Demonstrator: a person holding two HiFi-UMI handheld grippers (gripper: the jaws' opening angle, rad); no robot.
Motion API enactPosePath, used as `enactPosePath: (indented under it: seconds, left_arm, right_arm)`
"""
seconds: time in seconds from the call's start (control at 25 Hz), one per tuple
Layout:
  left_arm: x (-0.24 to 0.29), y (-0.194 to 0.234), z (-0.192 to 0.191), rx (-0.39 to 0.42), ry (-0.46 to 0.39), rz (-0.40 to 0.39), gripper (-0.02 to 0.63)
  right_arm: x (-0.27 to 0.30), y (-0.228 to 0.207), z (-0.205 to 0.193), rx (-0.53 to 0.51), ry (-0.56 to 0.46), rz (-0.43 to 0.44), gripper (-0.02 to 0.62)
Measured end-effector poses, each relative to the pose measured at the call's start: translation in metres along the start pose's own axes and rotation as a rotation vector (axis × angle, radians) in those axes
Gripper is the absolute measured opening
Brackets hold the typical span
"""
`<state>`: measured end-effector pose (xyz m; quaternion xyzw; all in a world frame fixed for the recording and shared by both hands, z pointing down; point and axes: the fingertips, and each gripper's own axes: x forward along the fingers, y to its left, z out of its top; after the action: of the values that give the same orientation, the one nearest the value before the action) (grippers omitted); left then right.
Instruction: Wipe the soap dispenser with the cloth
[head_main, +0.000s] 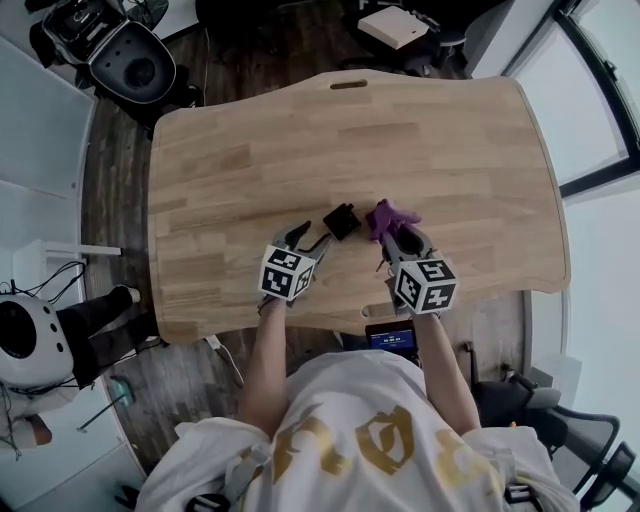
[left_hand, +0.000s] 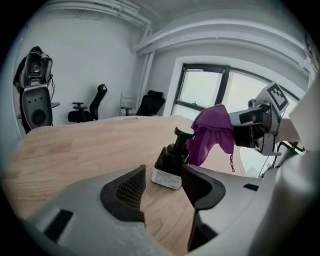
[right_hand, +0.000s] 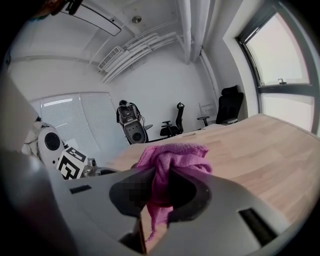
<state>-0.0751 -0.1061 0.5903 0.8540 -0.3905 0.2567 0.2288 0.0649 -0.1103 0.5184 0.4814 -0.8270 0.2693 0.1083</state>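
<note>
left gripper (left_hand: 162, 176): fingers apart, nothing clamped. the soap dispenser (left_hand: 172, 162) sits just ahead of the tips, in line with the gap. the pads aren't pressing on it.
right gripper (right_hand: 162, 176): fingers clamped on the cloth (right_hand: 167, 162).

dispenser: dark, blocky, squarish body, pale label low on the face toward me, narrow neck, round flat pump cap. it stands on its base on the table (head_main: 450, 130), near my edge and about mid-width. long axis vertical, cap up. can't tell which way the spout points. in the head view it reads as a small black square (head_main: 342, 220).

cloth: purple, fuzzy pile, bunched into folds above the jaws, loose tail hanging below. in the head view it (head_main: 390, 215) is just right of the dispenser. in the left gripper view it (left_hand: 214, 131) hangs right beside the pump cap; contact unclear.

table: light wood, jointed planks, matte, rounded corners.
</note>
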Motion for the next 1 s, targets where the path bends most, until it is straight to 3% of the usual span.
enactPosePath:
  seconds: [0.2,0.44,1.0]
  left_arm:
    - [0.019,0.006,-0.013,0.086,0.059,0.017,0.244]
    - [0.031,0.008,-0.007,0.075,0.035,-0.042,0.318]
    - [0.066,-0.021,0.015,0.121,-0.004,-0.079,0.325]
  right_arm:
    - [0.008,-0.011,-0.003,0.002,0.020,-0.013,0.067]
    - [0.019,-0.027,-0.002,0.006,0.040,-0.023,0.067]
    - [0.023,-0.039,-0.010,0.018,0.069,-0.043,0.067]
